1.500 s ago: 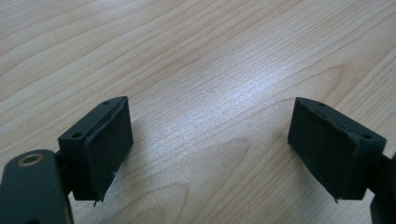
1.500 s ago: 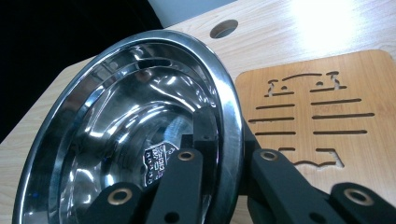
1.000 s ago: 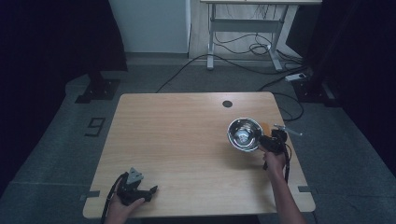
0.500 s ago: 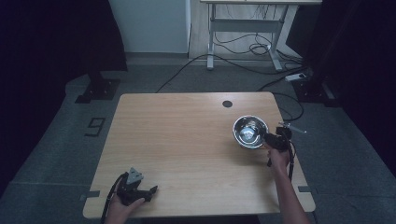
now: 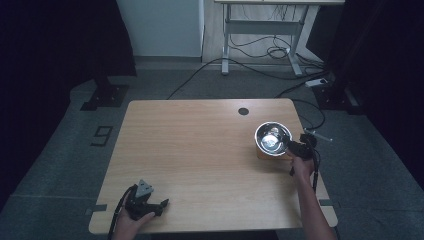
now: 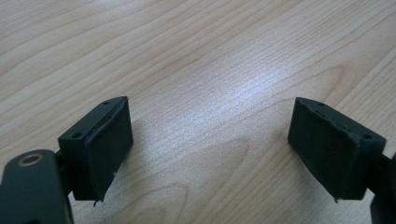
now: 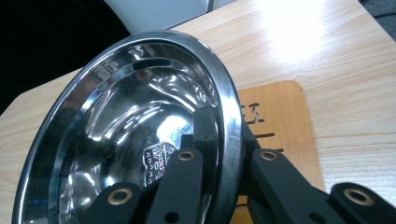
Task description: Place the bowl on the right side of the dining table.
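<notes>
The right gripper (image 7: 224, 154) clamps the rim of a tilted steel bowl (image 7: 121, 130) above a wooden board (image 7: 275, 116), while the left gripper (image 6: 210, 149) rests open on the table (image 6: 196, 56).

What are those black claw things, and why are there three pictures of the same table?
Those claws are grippers, tools with two black jaws that a person holds, one in each hand. One picture comes from a camera high above the wooden table. The other two come from little cameras that ride on the grippers and look along their jaws.

The left gripper sits near the front edge of the table. Its jaws stand wide apart with nothing between them, just bare wood.

The right gripper is pinching the rim of a shiny metal bowl, one jaw inside the bowl and one outside. The bowl is tilted over a small flat wooden board that lies on the table near its right edge. I cannot tell if the bowl touches the board.
</notes>
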Tool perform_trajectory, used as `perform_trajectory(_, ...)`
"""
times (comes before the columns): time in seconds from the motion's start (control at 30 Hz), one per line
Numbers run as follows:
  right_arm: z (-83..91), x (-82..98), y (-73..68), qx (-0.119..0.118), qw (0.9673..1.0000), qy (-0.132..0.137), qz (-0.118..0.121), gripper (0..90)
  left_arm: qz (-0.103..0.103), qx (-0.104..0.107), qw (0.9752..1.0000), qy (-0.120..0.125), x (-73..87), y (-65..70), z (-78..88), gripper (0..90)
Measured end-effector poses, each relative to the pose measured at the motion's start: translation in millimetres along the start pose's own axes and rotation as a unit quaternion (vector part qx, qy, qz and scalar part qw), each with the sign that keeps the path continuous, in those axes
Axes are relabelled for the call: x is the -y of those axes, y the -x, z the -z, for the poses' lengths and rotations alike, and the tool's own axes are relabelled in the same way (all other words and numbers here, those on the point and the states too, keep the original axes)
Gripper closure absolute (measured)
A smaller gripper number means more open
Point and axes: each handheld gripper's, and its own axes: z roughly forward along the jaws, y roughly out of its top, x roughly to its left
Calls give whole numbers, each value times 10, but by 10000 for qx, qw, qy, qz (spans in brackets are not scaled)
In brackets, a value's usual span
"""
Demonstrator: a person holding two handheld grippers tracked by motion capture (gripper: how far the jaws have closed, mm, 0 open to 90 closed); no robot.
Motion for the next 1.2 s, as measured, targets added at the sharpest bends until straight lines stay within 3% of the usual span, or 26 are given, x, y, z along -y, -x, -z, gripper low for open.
perform_trajectory(0.77,-197,-103,223,248,9997,-24,-77,860,20,-29,10000,5,1,5,1,138)
perform_trajectory(1.2,-350,-22,297,404,9987,-296,-101,859,20,-28,10000,10,2,5,0,138)
